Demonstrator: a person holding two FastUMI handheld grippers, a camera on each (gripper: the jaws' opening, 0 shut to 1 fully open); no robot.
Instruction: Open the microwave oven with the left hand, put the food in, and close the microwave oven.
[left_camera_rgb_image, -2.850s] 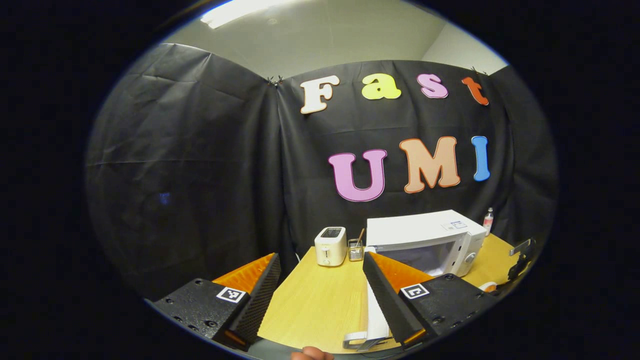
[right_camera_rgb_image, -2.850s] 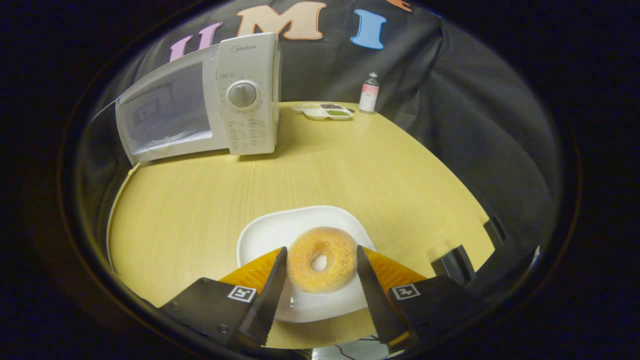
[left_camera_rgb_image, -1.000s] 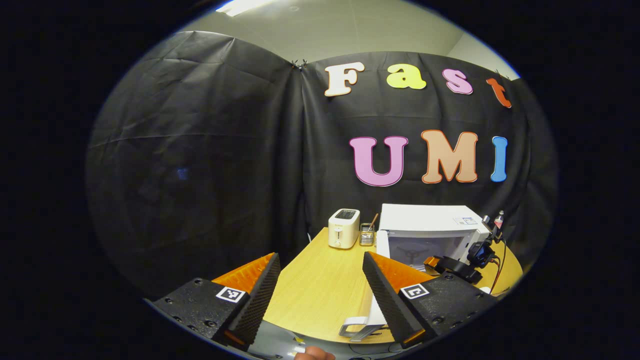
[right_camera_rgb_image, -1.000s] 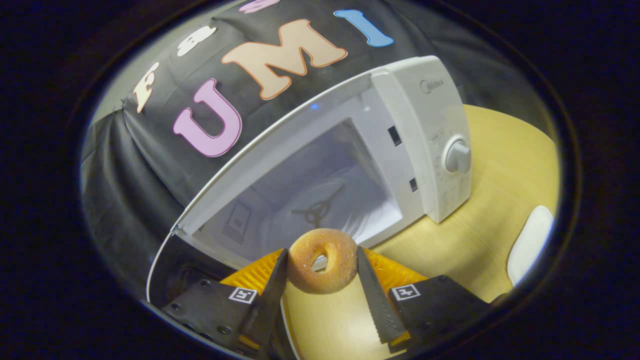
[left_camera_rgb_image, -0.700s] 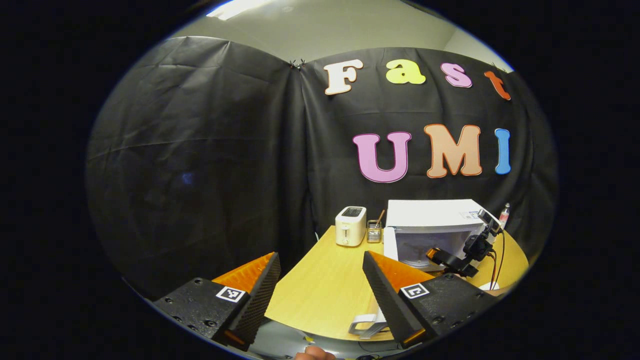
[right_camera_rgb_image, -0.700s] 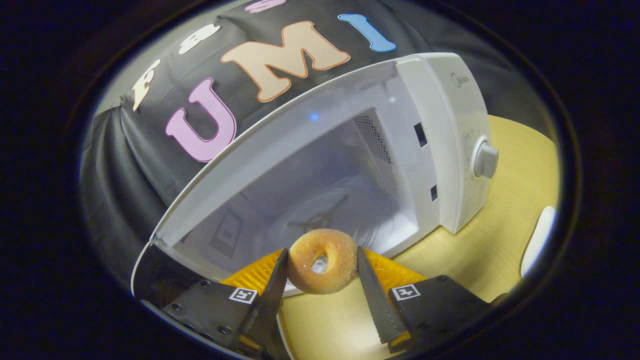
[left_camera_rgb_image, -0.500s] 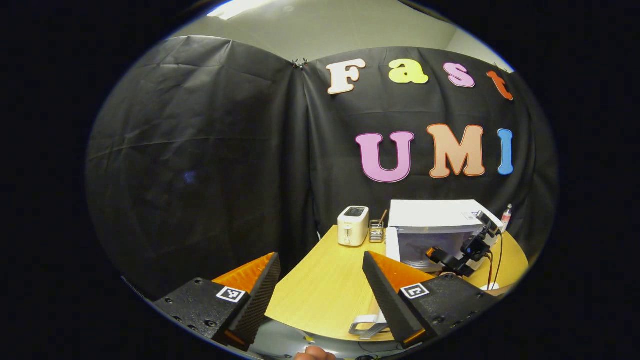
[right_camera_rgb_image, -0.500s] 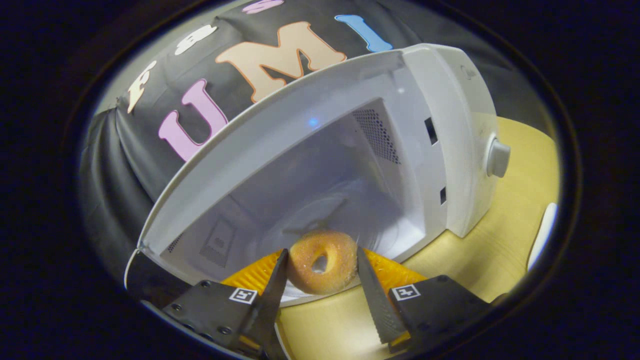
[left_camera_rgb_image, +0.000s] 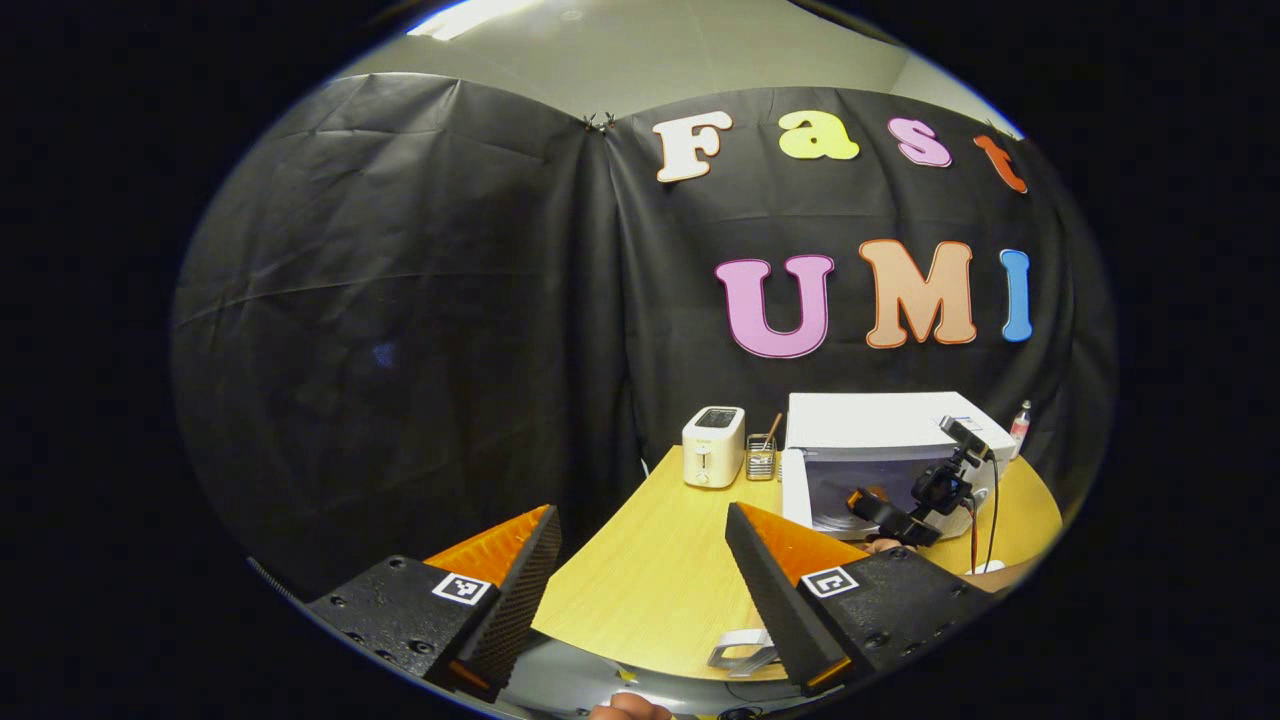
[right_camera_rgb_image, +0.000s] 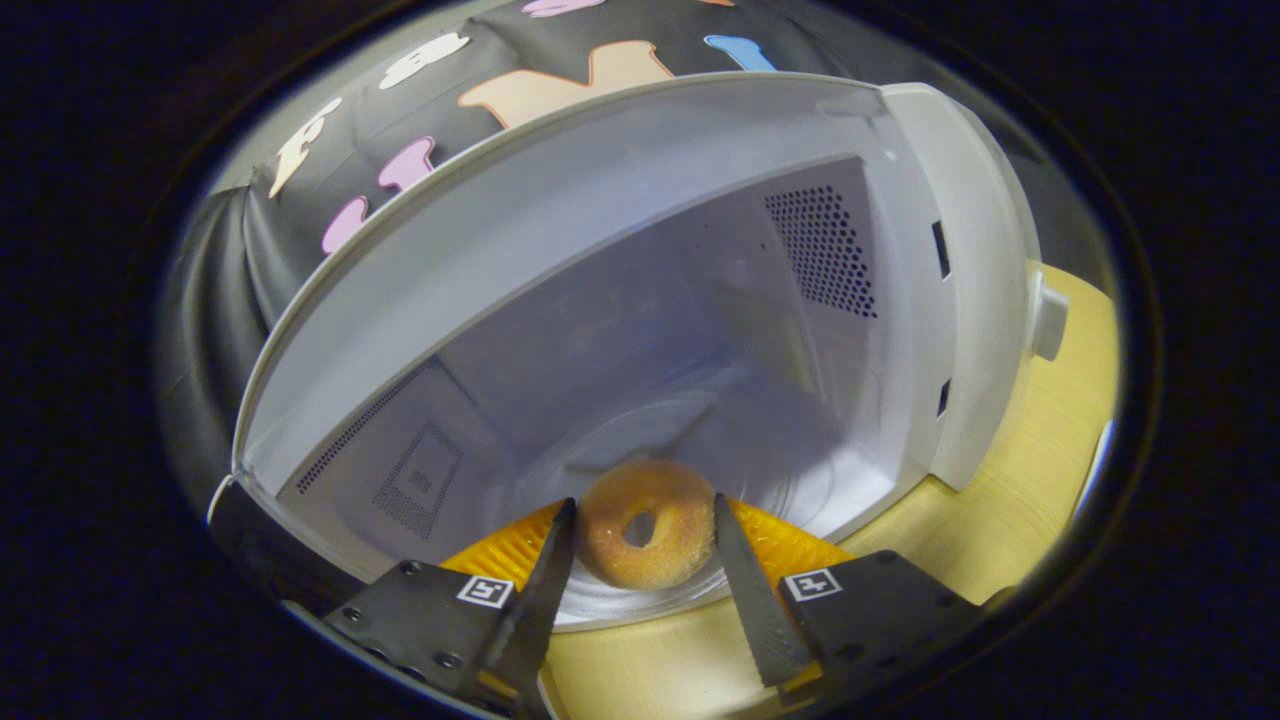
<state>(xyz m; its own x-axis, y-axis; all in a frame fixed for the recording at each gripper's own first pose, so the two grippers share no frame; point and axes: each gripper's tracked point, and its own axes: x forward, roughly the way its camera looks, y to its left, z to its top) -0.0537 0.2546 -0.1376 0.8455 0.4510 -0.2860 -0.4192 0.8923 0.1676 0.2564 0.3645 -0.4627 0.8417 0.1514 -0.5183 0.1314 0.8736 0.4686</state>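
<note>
Doughnut (right_camera_rgb_image: 645, 537) sits clamped between the two fingers of the right tongs (right_camera_rgb_image: 640, 575), one finger pressing each side of the ring, its hole facing the camera; it hangs at the mouth of the oven (right_camera_rgb_image: 640, 300), just past the fingertips and above the front edge of the glass turntable (right_camera_rgb_image: 700, 430); whether it touches the glass cannot be told. Ahead of these tongs the oven cavity stands open; a perforated vent lies up and to the right on the side wall, and the control panel with its knob (right_camera_rgb_image: 1048, 322) stands off to the right; wooden table (right_camera_rgb_image: 1040, 470) shows below and to the right of the fingers.

Left tongs (left_camera_rgb_image: 640, 590) are spread wide and hold nothing; they hang well back from the oven (left_camera_rgb_image: 880, 440), over the near edge of the table (left_camera_rgb_image: 650, 580); between their fingers lies bare wood. Far ahead and to the right of them the right tongs (left_camera_rgb_image: 885, 510) reach into the oven's front; the oven door (left_camera_rgb_image: 797, 490) stands swung out on the left side. Left of the oven stand a toaster (left_camera_rgb_image: 713, 446) and, just beside it, a small wire holder (left_camera_rgb_image: 762, 460); a bottle (left_camera_rgb_image: 1019, 422) stands to the oven's right.
</note>
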